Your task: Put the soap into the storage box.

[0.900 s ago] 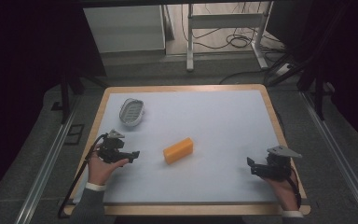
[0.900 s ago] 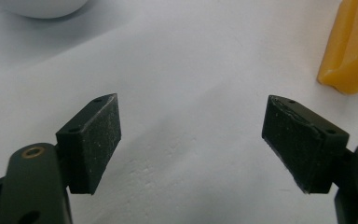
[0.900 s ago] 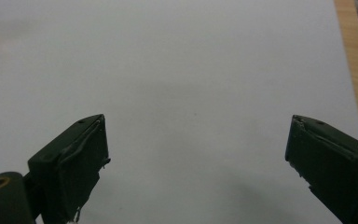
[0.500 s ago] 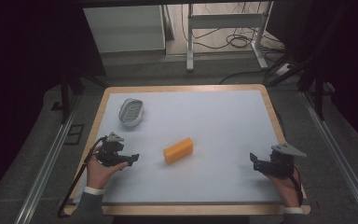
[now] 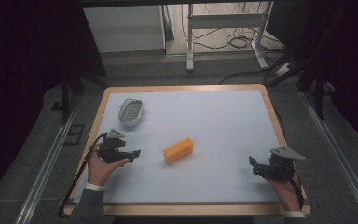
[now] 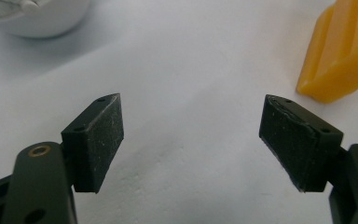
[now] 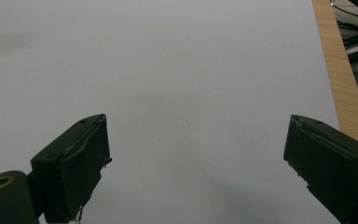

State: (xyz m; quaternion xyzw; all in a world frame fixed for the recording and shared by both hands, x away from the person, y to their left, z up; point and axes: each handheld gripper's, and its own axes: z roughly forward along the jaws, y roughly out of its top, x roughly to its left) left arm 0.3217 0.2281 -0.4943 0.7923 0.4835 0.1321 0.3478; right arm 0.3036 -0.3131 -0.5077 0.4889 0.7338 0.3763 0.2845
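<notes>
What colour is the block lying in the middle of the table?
Orange-yellow block, clearest in the left gripper view.

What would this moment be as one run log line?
left gripper: open, empty, near yellow block | right gripper: open, empty | soap dish: far left

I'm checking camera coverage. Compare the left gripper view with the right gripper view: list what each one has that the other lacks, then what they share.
Left gripper view alone: the rim of the white dish at top left, and much of the yellow block at top right, beyond the open left gripper.
Right gripper view alone: the table's wooden edge with cables past it, beyond the open right gripper.
Both: the white table surface, with nothing between the jaws.
</notes>
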